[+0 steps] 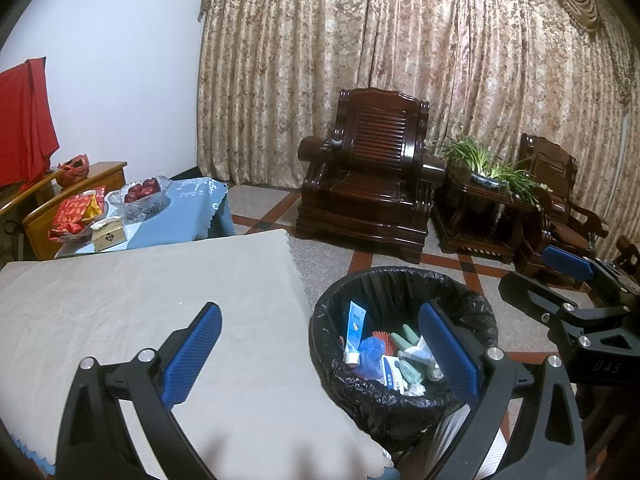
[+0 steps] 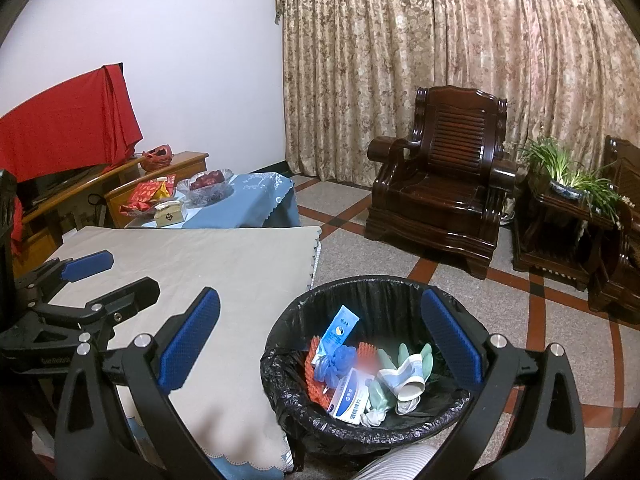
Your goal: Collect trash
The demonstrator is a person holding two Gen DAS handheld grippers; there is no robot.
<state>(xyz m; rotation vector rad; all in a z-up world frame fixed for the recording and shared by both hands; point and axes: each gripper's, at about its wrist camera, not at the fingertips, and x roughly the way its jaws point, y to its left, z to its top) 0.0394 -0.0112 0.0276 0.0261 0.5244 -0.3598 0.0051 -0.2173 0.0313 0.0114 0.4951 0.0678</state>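
The trash bin point(image 2: 360, 364), lined with a black bag point(image 2: 280, 384), stands on the floor point(image 2: 460, 280) just beside the table corner, at about 6 o'clock in the right wrist view and 5 o'clock in the left wrist view. Inside it lie a blue-white tube point(image 2: 338, 330), a crumpled blue piece point(image 2: 332, 364), an orange spiky thing point(image 2: 316, 380), a white-blue box point(image 2: 350, 398), some pale green pieces point(image 2: 412, 360) and a paper cup point(image 2: 410, 390). I judge the collecting is nearly or fully done, because the grey cloth point(image 1: 140, 300) on the table shows no trash.

The right gripper point(image 2: 320, 336) hangs over the bin with its jaws wide apart and nothing between them; probably it is placed there for dropping things in. The left gripper point(image 1: 320, 348) is also wide open and holds nothing; one finger is over the cloth, the other over the bin's rim.

The cloth's scalloped edge point(image 2: 316, 256) runs close to the bin at 12 o'clock from it, so a hand moving between table and bin must clear this corner. To 1 and 2 o'clock the floor is free up to the dark wooden armchair point(image 2: 440, 184) and the plant stand point(image 2: 560, 216). At 10 o'clock, behind the cloth, a blue-covered table point(image 2: 256, 196) carries a glass fruit bowl point(image 2: 206, 188) and red packets point(image 2: 148, 194).
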